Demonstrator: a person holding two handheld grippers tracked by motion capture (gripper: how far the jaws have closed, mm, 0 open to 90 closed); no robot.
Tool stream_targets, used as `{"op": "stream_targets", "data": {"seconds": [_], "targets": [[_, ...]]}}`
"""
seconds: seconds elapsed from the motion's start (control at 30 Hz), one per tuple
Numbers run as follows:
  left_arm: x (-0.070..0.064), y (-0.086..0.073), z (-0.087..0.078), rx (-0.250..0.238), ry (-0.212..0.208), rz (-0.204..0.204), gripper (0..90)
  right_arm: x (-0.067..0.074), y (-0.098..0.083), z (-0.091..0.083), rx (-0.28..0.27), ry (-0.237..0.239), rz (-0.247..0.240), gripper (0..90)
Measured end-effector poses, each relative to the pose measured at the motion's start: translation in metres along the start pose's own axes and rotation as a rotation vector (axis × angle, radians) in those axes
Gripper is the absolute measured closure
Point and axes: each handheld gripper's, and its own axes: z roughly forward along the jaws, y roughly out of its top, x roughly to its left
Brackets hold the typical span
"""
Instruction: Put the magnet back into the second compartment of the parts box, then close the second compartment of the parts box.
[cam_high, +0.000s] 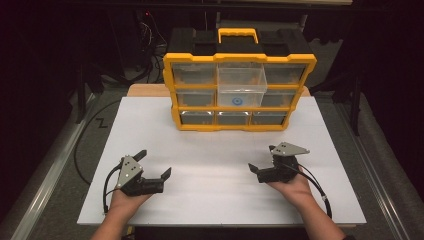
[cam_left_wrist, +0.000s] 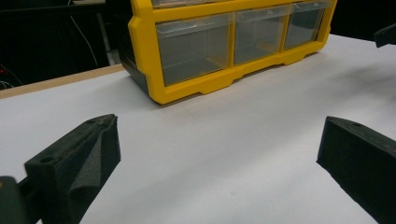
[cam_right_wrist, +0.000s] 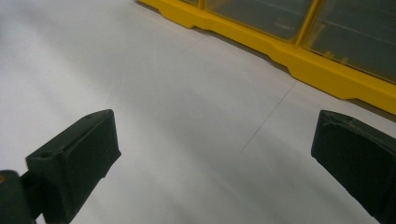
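**Both grippers wide open, organizer far ahead**

High view: your left gripper (cam_high: 155, 162) and right gripper (cam_high: 262, 159) rest near you on the white table (cam_high: 210, 195), jaws spread, empty. Yellow drawer organizer (cam_high: 239, 92) stands at far centre, well apart; its middle clear drawer (cam_high: 241, 82) is pulled out.

Left gripper view: jaws wide, organizer far ahead.

Right gripper view: jaws wide, organizer's base at far right.

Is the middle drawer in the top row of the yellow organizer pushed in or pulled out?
Pulled out. In the high view the clear middle drawer sticks forward from the yellow organizer, and its front hangs over the row below, while its neighbours sit flush in the frame.
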Motion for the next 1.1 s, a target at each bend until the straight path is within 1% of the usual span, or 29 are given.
{"op": "stream_targets", "data": {"seconds": [0.07, 0.23, 0.33, 0.47, 0.57, 0.63, 0.7, 0.8, 0.93, 0.97, 1.1], "targets": [[0.001, 0.000, 0.000, -0.001, -0.002, -0.004, 0.0, 0.001, -0.002, 0.000, -0.018, -0.010, -0.006, 1.9], [0.002, -0.001, 0.001, 0.002, -0.001, -0.017, 0.0, 0.004, -0.004, 0.000, -0.066, -0.026, 0.004, 2.2], [0.002, -0.001, 0.000, 0.000, 0.001, -0.017, 0.0, 0.004, -0.005, -0.001, -0.084, -0.033, 0.001, 5.0], [0.001, 0.000, 0.000, -0.002, 0.001, -0.006, 0.0, 0.005, -0.005, -0.003, -0.102, -0.035, 0.000, 10.7], [0.000, 0.000, 0.000, -0.001, 0.003, -0.001, 0.0, 0.005, -0.005, -0.005, -0.123, -0.039, 0.007, 17.6], [0.000, 0.000, 0.001, 0.000, 0.005, -0.003, 0.0, 0.005, -0.004, -0.007, -0.137, -0.041, 0.014, 26.2], [0.000, 0.000, 0.001, -0.001, 0.004, -0.004, 0.0, 0.006, -0.005, -0.010, -0.160, -0.059, 0.007, 38.1], [-0.001, 0.000, 0.002, 0.003, -0.003, 0.001, 0.0, 0.007, -0.005, -0.012, -0.178, -0.075, -0.002, 48.2], [-0.001, -0.001, 0.002, 0.003, -0.009, -0.001, 0.0, 0.006, -0.004, -0.014, -0.198, -0.084, 0.013, 57.6], [-0.001, -0.001, 0.002, 0.002, -0.009, -0.002, 0.0, 0.006, -0.004, -0.014, -0.199, -0.089, 0.010, 61.0], [-0.001, 0.000, 0.001, 0.001, -0.007, 0.000, 0.0, 0.007, -0.004, -0.014, -0.200, -0.089, 0.005, 69.6]]}}
